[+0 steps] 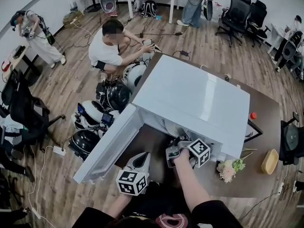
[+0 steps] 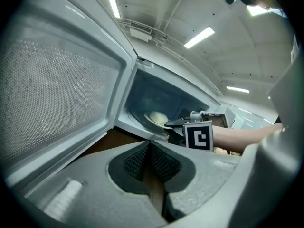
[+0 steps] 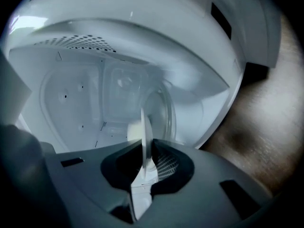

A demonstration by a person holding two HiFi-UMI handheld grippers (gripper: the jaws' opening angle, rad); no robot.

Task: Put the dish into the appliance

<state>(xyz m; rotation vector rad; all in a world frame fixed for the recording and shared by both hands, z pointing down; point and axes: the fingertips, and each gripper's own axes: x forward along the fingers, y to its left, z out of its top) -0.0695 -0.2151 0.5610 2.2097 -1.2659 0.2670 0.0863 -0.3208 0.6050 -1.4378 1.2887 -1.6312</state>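
The white microwave (image 1: 190, 99) stands on the brown table with its door (image 1: 109, 144) swung open to the left. My right gripper (image 1: 178, 144) reaches into the cavity (image 3: 85, 94), shut on the rim of a white plate (image 3: 145, 137) seen edge-on between its pads. In the left gripper view the plate (image 2: 151, 121) carries a pale round bun (image 2: 158, 117) and sits just inside the opening, with the right gripper (image 2: 176, 123) on its near edge. My left gripper (image 1: 141, 163) hovers in front of the door, shut with nothing in it (image 2: 151, 160).
A glass turntable (image 3: 164, 108) lies on the cavity floor. On the table to the right are a flower bunch (image 1: 230, 167), a yellow dish (image 1: 270, 161) and a small red thing (image 1: 253, 115). A person (image 1: 111, 46) crouches on the floor beyond, among several round helmets (image 1: 116, 94).
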